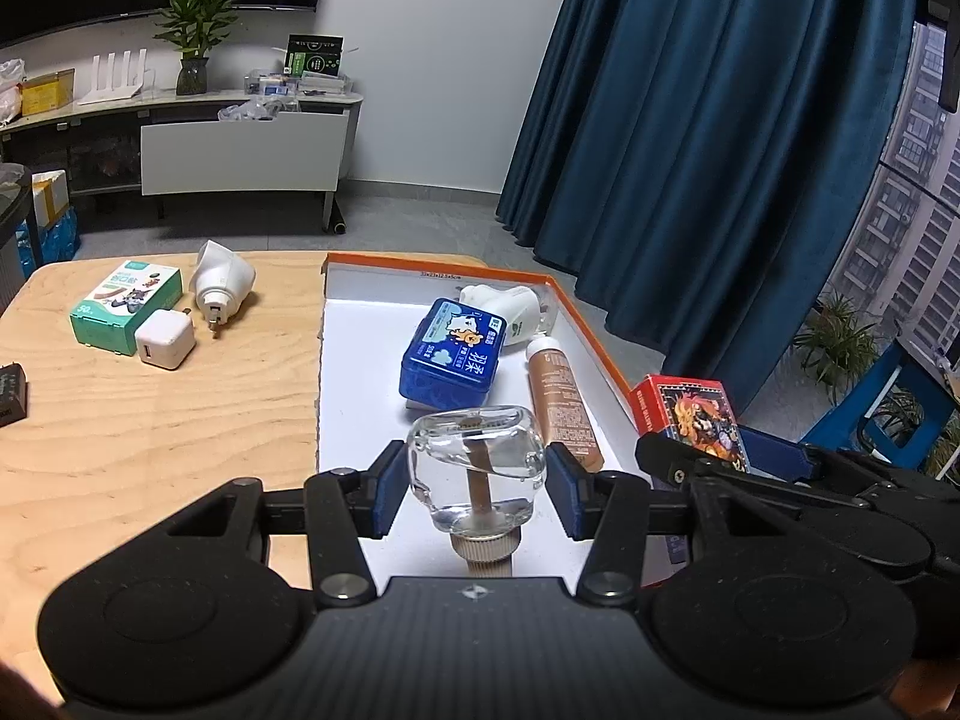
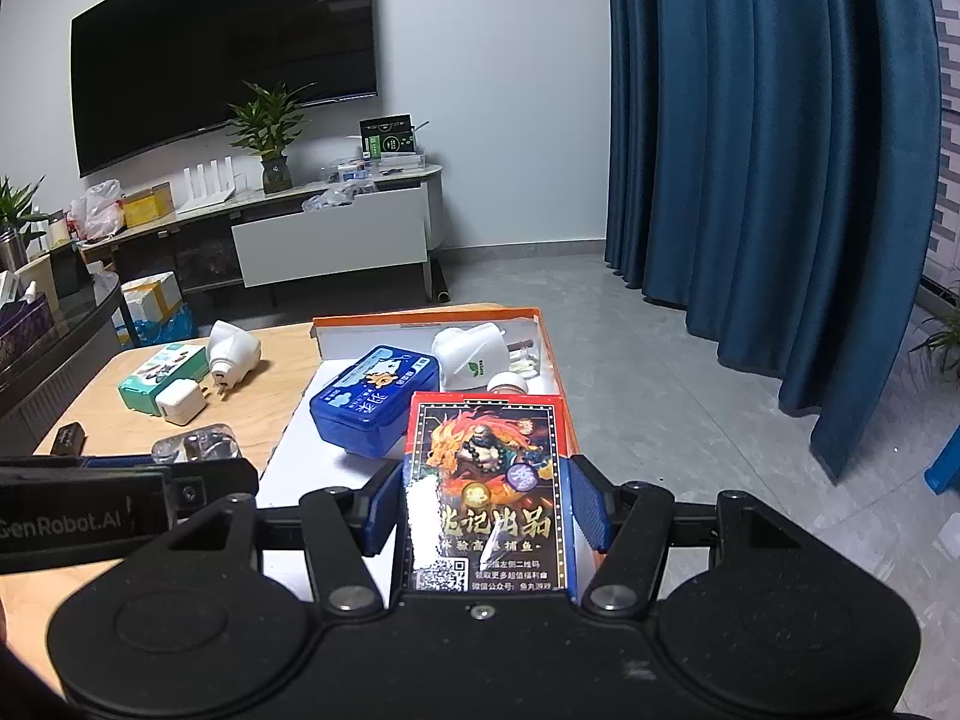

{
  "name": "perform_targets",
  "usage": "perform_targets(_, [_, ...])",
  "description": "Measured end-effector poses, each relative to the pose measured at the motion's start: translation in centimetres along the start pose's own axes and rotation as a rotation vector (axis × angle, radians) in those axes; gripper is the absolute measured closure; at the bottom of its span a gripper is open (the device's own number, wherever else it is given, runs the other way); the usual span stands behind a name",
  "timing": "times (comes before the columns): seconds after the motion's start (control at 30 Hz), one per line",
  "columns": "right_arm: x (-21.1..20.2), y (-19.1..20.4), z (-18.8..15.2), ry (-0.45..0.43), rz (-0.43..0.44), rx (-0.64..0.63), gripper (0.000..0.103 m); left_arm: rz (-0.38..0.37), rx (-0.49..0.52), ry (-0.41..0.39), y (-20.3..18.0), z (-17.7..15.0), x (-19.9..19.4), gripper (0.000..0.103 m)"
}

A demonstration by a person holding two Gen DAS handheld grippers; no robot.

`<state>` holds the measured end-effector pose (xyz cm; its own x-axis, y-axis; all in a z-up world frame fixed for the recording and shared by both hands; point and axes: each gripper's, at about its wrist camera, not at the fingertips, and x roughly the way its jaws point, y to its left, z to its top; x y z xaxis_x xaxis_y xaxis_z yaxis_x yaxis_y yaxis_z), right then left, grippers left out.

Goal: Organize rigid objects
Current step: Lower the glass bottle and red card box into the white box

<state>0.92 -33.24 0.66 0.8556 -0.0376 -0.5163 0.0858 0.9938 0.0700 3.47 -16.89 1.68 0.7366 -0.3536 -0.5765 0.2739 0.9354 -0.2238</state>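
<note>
On the wooden table (image 1: 150,420) at far left, we see a green box (image 1: 123,306), a small white charger cube (image 1: 165,339) touching its front, and a white plug-in device (image 1: 222,282) lying on its side just beside them. A dark object sits at the table's left edge, too cut off to tell what it is.

To the right, the orange-rimmed tray (image 1: 591,330) with a white floor holds a blue tin (image 1: 450,354), a second white plug-in device (image 1: 516,312) behind it, and a brown tube (image 1: 561,402) lying along the right wall.

In our left gripper (image 1: 477,480), a clear glass bottle (image 1: 474,468) is clamped between the blue pads, its ridged cap toward the camera, held over the near end of the tray.

Further right, our right gripper (image 2: 486,510) is clenched on a red card box (image 2: 486,480) with a dragon picture; the pads press its two long sides. The box stands over the tray's near right corner, in front of the blue tin, and the left gripper's side shows beside it.

Blue curtains (image 2: 750,150) hang behind.
</note>
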Motion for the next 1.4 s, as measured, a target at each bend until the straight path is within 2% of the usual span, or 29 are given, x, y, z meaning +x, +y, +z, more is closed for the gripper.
perform_targets(1.4, [0.21, 0.28, -0.47, 0.016, 0.002, -0.014, 0.032, 0.005, -0.002, 0.001, 0.07, -0.19, 0.34, 0.053])
